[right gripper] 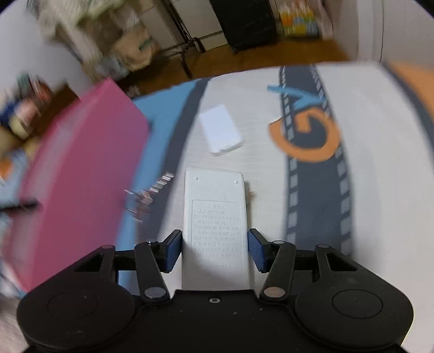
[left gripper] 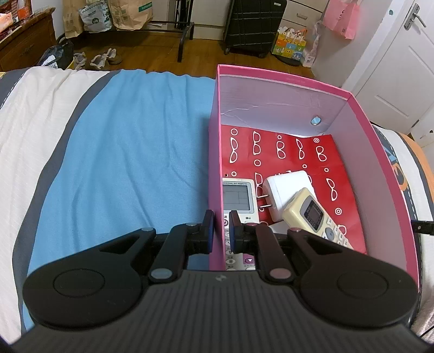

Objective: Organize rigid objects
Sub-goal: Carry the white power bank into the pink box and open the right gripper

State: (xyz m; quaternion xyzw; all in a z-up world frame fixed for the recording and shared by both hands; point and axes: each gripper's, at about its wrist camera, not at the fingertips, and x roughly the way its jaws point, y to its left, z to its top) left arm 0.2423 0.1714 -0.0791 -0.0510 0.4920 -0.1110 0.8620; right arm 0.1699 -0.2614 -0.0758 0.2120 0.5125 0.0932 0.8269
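A pink box stands open on the bed. Inside lie a white remote with a screen, a white plug adapter and a cream remote. My left gripper is shut on the box's left wall, one finger outside and one inside. My right gripper is shut on a white remote held face down, its label side up, above the bedspread. The pink box is to its left, blurred. A flat white object lies on the bed ahead.
A blue cloth covers the bed left of the box. The bedspread has an orange and grey print. A small dark item with stripes lies by the box, blurred. Beyond the bed are wood floor, bags and a suitcase.
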